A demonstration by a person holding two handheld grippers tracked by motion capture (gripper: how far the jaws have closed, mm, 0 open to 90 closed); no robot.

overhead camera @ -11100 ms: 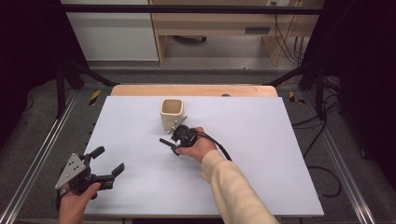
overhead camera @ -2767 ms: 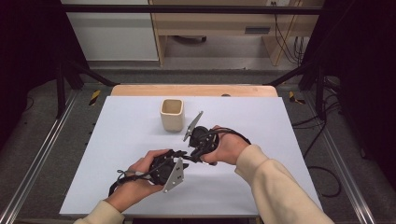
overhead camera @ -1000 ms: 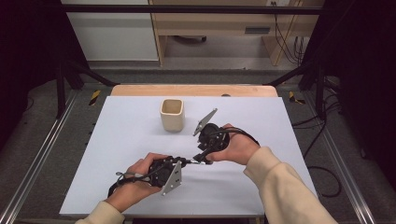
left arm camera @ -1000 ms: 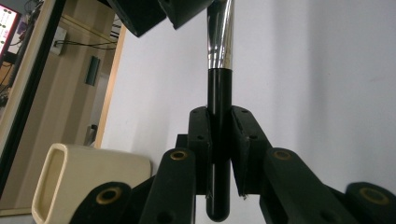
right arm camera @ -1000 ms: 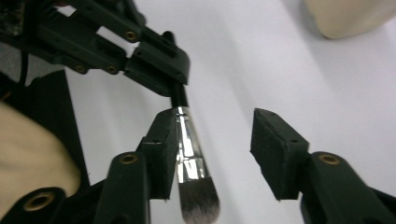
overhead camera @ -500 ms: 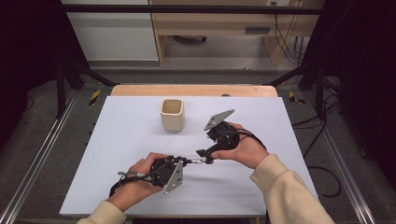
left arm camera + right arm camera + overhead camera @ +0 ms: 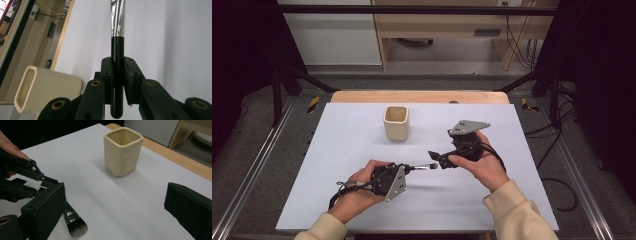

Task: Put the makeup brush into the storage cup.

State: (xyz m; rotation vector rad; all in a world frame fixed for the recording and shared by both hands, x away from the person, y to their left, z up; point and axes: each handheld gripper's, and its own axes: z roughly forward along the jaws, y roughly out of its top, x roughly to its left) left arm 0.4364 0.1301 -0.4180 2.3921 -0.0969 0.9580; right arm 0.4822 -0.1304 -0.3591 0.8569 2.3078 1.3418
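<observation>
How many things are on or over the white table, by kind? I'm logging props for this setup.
Makeup brush: 1, clamped by its black handle in the left hand-held gripper
Cream square cup: 1, upright on the table
Hand-held gripper: 2, the right hand-held gripper with jaws just opened, nothing between them
Total: 4

left gripper (image 7: pixel 409 170): I am keeping its fingers (image 7: pixel 107 75) clamped tight, pointing toward my right hand | right gripper (image 7: pixel 435 159): its fingers (image 7: pixel 45 212) have just been opening, standing wide apart with nothing pressed between them | both forearms are reaching in low
</observation>
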